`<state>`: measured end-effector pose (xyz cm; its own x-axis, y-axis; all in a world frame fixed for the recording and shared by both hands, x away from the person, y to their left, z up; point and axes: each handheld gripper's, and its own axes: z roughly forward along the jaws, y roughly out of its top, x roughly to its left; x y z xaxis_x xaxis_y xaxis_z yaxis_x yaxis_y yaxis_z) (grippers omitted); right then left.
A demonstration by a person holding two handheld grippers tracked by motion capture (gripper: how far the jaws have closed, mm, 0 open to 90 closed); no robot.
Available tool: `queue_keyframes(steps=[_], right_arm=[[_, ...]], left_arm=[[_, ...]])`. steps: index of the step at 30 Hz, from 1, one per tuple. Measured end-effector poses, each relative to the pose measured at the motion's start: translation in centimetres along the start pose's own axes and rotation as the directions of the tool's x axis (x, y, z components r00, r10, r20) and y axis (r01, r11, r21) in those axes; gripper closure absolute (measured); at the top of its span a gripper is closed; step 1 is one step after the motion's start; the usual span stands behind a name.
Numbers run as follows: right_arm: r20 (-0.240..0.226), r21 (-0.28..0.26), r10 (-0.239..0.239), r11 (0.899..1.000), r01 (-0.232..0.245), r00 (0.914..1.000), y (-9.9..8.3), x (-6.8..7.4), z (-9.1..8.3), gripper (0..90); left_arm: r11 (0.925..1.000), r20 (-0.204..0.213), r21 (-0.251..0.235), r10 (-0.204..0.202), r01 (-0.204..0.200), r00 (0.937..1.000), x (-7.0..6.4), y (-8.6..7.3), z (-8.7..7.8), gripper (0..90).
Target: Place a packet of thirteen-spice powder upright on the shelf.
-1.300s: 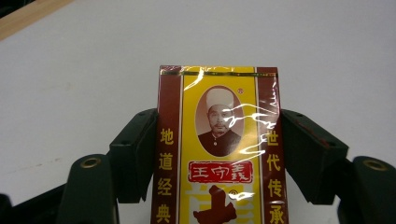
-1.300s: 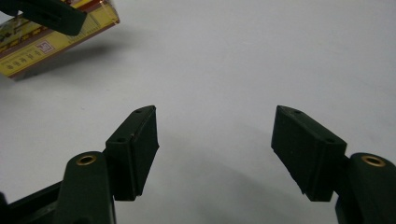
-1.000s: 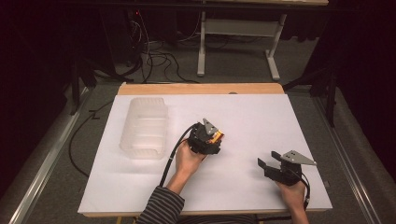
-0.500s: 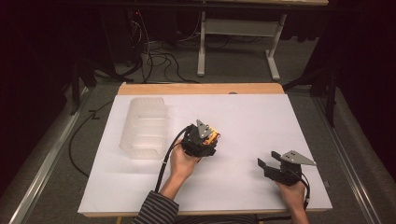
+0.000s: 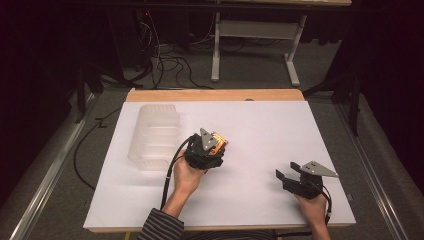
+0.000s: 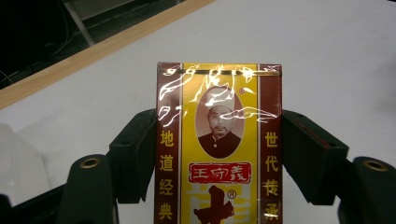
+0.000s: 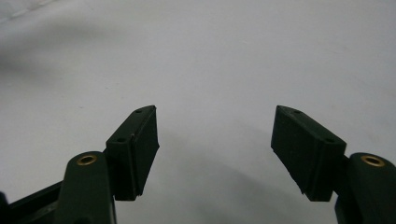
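Observation:
A yellow and dark red packet [image 6: 219,140] wrapped in shiny film, with a portrait and Chinese print, stands between the jaws of my left gripper [image 6: 219,149], which is shut on its two sides. In the high view that gripper [image 5: 212,147] is held above the middle of the white table, the packet [image 5: 221,140] peeking out at its tip. My right gripper [image 5: 285,176] rests low near the table's front right, and in the right gripper view it [image 7: 215,149] stands open over bare white surface with nothing between its fingers.
A clear plastic bin [image 5: 154,135] sits on the white table top [image 5: 270,125] at the left, just left of the left gripper. A wooden strip [image 5: 215,95] edges the far side. Cables and a desk frame [image 5: 255,45] lie on the floor beyond.
The left hand has carried the packet a little to the left and toward the bin. The right gripper has stayed where it was.

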<state>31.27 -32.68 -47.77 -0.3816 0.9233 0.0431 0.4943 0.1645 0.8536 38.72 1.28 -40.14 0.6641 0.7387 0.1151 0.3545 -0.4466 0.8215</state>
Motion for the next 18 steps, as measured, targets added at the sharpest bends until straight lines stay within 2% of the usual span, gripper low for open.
queue_keyframes(steps=[9,11,18], right_arm=[[0.001,0.001,0.000,1.000,0.000,1.0000,0.0,0.0,0.0,32.2],[0.001,-0.001,-0.004,1.000,0.004,1.0000,0.0,0.0,0.0,32.2],[0.003,0.000,-0.008,1.000,0.008,1.0000,0.0,0.0,0.0,32.2]], left_arm=[[0.9996,-0.031,-0.018,-0.024,0.023,0.9992,1.3,-0.3,-1.3,32.7],[0.9985,-0.037,-0.030,-0.047,0.045,0.9982,1.8,-0.4,-1.7,32.7],[0.9965,-0.048,-0.040,-0.075,0.074,0.9960,3.0,-0.7,-2.3,32.7]])
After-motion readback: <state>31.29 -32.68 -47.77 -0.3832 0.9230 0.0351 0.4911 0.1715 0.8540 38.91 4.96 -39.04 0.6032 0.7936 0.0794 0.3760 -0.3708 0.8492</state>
